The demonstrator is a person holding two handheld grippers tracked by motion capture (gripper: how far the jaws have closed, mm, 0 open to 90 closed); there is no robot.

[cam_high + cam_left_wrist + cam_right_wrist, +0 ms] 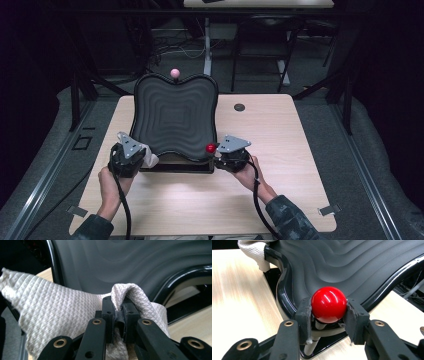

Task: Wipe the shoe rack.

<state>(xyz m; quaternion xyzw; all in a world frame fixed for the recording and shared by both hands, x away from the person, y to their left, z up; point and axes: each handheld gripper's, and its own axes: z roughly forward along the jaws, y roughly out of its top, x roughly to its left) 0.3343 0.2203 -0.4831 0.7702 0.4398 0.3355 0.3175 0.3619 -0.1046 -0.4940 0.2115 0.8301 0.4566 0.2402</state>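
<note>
A pale wooden table (280,150) with rounded corners carries everything, with dark floor and a black frame around it. On its left half, reaching from the near middle to the far edge, stands a large black rippled board (175,117) with a glossy black rim and wavy outline, its surface stepped in concentric ridges; it sits tilted on a dark base, the far side higher.

The person's forearms come in from the near edge, one to each near corner of the board. The left gripper (117,315) sits at the board's near-left corner, its jaws pressed together on a fold of off-white woven cloth (50,315). In the left gripper view the cloth drapes over both jaw tips and spreads left, lying against the board's rim just beyond them. From above, the cloth (150,160) shows as a pale patch between that gripper (129,156) and the rim.

The right gripper (329,308) is at the near-right corner, clamped on a glossy red ball knob (328,304), one pad on each side. The knob stands on a pale stem right beside the board's rim. In the high view the red knob (211,148) sits just left of the right gripper (231,155).

A matching pink ball knob (175,73) stands at the middle of the board's far edge. A small dark round cap (239,107) is set in the table right of the board.
</note>
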